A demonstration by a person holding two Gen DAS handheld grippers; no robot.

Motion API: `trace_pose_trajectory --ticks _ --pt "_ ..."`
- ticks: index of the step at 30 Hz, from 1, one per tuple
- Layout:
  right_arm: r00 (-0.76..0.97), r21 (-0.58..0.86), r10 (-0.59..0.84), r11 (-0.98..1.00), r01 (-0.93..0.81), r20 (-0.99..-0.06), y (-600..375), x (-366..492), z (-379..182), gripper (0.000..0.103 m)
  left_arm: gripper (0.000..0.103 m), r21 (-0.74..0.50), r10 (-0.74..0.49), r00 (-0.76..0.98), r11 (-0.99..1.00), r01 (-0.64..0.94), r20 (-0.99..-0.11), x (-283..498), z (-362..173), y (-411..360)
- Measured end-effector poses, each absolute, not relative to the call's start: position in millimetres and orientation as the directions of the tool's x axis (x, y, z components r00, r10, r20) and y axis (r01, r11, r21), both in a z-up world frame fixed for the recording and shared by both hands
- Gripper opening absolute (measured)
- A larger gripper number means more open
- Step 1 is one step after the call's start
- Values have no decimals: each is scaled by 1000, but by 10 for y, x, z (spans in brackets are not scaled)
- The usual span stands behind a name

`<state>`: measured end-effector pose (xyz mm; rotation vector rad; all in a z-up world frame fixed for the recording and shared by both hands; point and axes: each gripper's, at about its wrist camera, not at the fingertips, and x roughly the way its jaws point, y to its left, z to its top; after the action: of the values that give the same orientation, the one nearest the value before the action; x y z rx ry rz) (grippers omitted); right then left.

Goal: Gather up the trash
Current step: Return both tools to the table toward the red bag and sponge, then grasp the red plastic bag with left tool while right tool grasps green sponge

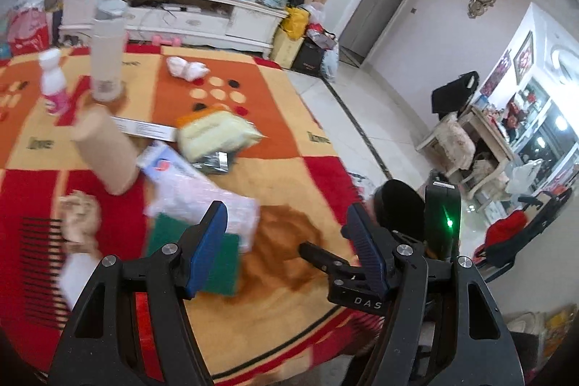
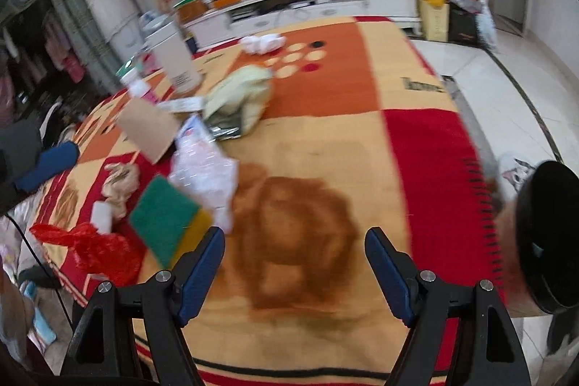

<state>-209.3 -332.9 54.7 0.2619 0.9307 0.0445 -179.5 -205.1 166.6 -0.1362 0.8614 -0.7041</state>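
Both claws hang over a desk covered with a checked red, orange and cream blanket point(image 2: 416, 147). The left claw point(image 1: 286, 241) stands about half open with nothing between its blue pads, and so does the right claw point(image 2: 295, 263); under each lies only the brown bear figure point(image 2: 293, 234) woven into the blanket.

Taking that bear as the mark: just to its left lies a green and yellow scouring sponge point(image 2: 166, 219), and against the sponge's far edge a crumpled clear plastic wrapper point(image 2: 206, 176). Left of the sponge sit a crumpled brownish tissue point(image 2: 121, 183) and, nearer the desk's edge, a red plastic bag point(image 2: 97, 248).

Beyond the wrapper a cardboard tube point(image 1: 105, 158) stands tilted, with a pale yellow packet point(image 1: 217, 132) to its right resting on a dark foil wrapper point(image 1: 213, 163).

Farther still stand a tall white bottle point(image 1: 106, 60) and a small pink-labelled bottle point(image 1: 54, 85). A wad of white paper point(image 1: 186, 67) lies near the far edge.
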Motion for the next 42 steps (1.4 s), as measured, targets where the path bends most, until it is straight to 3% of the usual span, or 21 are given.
trace_pose_trajectory --ticks 8,18,28,29,31,35,39,42 --pt "569 236 207 972 -24 -796 -2910 -1967 492 77 68 -310 -528 483 831 461 -698 -1848 1537 -1405" --pt "502 162 274 953 -255 -820 -2407 -1791 453 78 68 -337 -510 393 837 431 -765 -1938 1128 -1054" --pt "491 185 263 962 -201 -830 -2598 -1757 366 78 68 -304 -512 361 813 497 -780 -1875 860 -1427" --pt "492 186 262 962 -197 -830 -2615 -1759 370 78 67 -292 -505 362 814 502 -784 -1851 826 -1467" --pt "492 191 264 962 -194 -829 -2641 -1765 380 78 41 -294 -508 350 807 511 -787 -1805 779 -1517" --pt "493 201 283 956 -212 -823 -2603 -1769 404 78 38 -367 -555 331 794 485 -763 -1695 834 -1422" --pt "496 197 306 945 -260 -813 -2467 -1758 425 78 38 -482 -636 356 761 434 -684 -1587 1086 -1164" --pt "490 169 319 930 -326 -811 -2275 -1717 429 78 38 -496 -644 404 762 416 -650 -1573 1271 -999"
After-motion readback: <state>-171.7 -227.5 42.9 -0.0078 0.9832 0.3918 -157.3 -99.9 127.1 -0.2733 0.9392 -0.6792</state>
